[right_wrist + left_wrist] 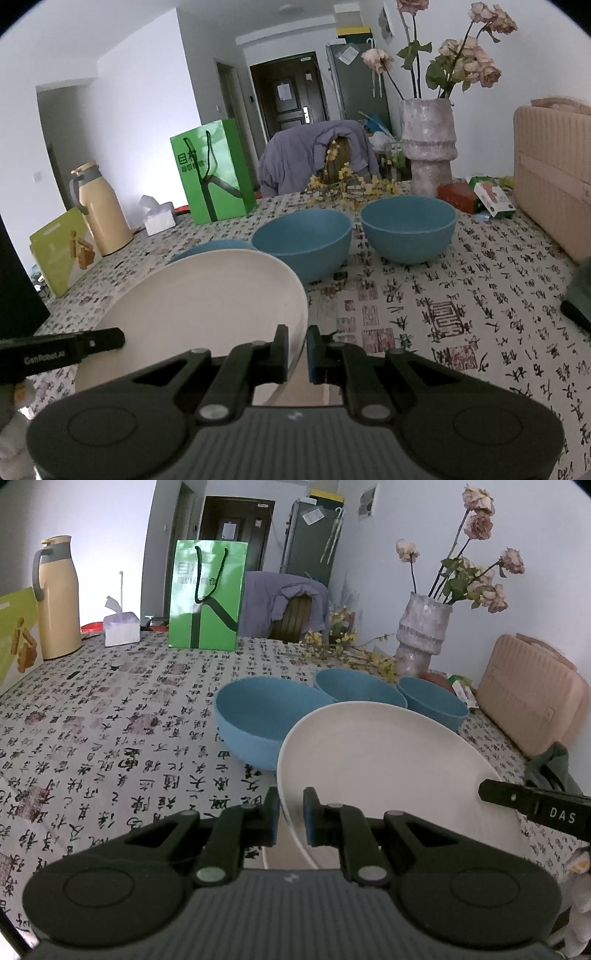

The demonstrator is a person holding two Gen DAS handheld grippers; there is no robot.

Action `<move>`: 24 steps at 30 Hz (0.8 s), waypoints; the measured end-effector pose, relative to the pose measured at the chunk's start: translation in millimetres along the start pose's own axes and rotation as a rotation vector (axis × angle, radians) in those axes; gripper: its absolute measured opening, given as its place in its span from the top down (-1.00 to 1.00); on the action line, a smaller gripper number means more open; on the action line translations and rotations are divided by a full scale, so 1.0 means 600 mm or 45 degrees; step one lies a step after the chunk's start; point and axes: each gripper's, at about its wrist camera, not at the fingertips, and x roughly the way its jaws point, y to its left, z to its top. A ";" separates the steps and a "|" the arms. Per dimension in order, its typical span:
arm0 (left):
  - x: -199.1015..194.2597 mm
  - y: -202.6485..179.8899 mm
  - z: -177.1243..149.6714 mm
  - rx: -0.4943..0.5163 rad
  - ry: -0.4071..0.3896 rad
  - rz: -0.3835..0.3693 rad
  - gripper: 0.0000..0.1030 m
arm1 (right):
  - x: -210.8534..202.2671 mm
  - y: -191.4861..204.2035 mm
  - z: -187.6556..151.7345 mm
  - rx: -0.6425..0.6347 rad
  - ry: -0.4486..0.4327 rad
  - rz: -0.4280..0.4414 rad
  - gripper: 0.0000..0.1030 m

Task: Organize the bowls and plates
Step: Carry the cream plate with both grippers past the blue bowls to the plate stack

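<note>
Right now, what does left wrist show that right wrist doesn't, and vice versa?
Only left wrist: all three blue bowls in full, the nearest one unobstructed, and the red lid-like item behind the tissue box.

Only right wrist: the red carton and small printed box beside the grey ribbed vase.

Both: the round white plate, left gripper and right gripper each with jaws on its rim, the green paper bag, and the beige thermos jug.
</note>
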 end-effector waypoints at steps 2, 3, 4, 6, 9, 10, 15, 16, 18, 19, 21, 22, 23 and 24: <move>0.000 0.000 -0.002 0.003 0.002 0.000 0.74 | 0.000 -0.001 -0.002 0.003 0.002 0.003 0.81; 0.001 0.000 -0.003 0.002 0.005 -0.002 0.74 | 0.000 -0.002 -0.003 0.003 0.004 0.002 0.81; 0.002 0.000 -0.004 0.003 0.008 -0.004 0.74 | 0.001 -0.002 -0.005 0.003 0.005 -0.001 0.81; 0.004 -0.001 -0.007 0.006 0.015 -0.004 0.74 | 0.002 -0.004 -0.007 0.008 0.008 -0.003 0.81; 0.007 -0.002 -0.012 0.011 0.021 -0.001 0.74 | 0.006 -0.006 -0.012 0.009 0.020 -0.004 0.81; 0.009 -0.002 -0.013 0.010 0.026 -0.002 0.74 | 0.007 -0.006 -0.013 0.009 0.024 -0.006 0.81; 0.016 -0.003 -0.022 0.020 0.044 0.007 0.74 | 0.016 -0.007 -0.022 0.010 0.044 -0.011 0.81; 0.017 -0.003 -0.023 0.021 0.046 0.007 0.74 | 0.018 -0.008 -0.023 0.010 0.048 -0.014 0.81; 0.021 -0.002 -0.026 0.025 0.053 0.007 0.74 | 0.022 -0.009 -0.026 0.012 0.055 -0.016 0.81; 0.023 -0.001 -0.028 0.027 0.059 0.008 0.74 | 0.023 -0.009 -0.028 0.015 0.059 -0.017 0.81; 0.027 -0.001 -0.031 0.029 0.070 0.009 0.73 | 0.027 -0.011 -0.031 0.017 0.069 -0.019 0.81; 0.029 0.000 -0.033 0.029 0.075 0.009 0.73 | 0.029 -0.012 -0.032 0.016 0.074 -0.019 0.81; 0.030 0.001 -0.034 0.028 0.078 0.010 0.73 | 0.031 -0.011 -0.033 0.015 0.080 -0.020 0.81; 0.032 0.002 -0.035 0.028 0.083 0.012 0.73 | 0.034 -0.011 -0.035 0.012 0.084 -0.021 0.81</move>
